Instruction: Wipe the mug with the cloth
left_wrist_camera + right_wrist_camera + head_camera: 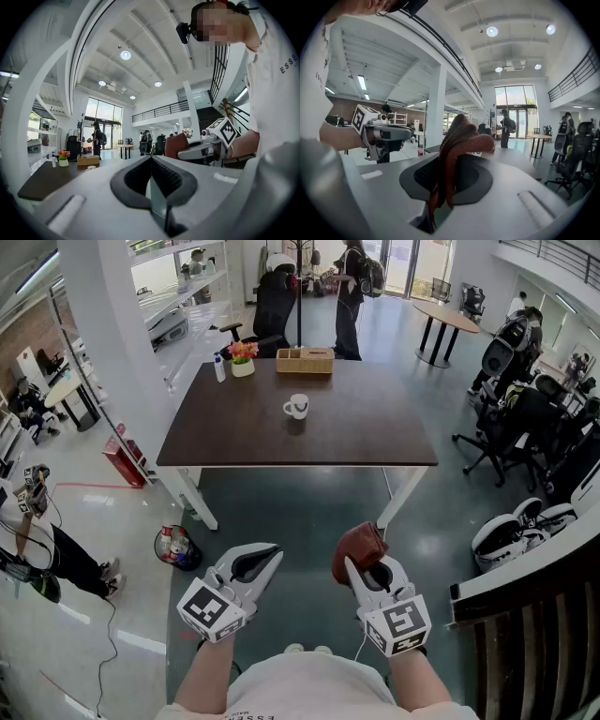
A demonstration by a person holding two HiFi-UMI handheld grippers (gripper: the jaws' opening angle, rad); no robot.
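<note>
A white mug [296, 407] with a dark mark stands near the middle of the dark brown table [375, 432], far ahead of both grippers. My right gripper [359, 562] is shut on a rust-red cloth [358, 546], which bunches up over the jaws; in the right gripper view the cloth [457, 145] hangs pinched between them. My left gripper [265, 556] is held level beside it, jaws together, with nothing in them. The left gripper view shows its closed jaws [151, 161] and the table [42, 178] with the mug [91, 167] small at the far left.
At the table's far edge stand a wooden tray [305, 361], a flower pot [243, 357] and a spray bottle [219, 367]. Office chairs [511, 418] crowd the right side; a bin [175, 547] sits on the floor by the left table leg. A person [352, 292] stands beyond the table.
</note>
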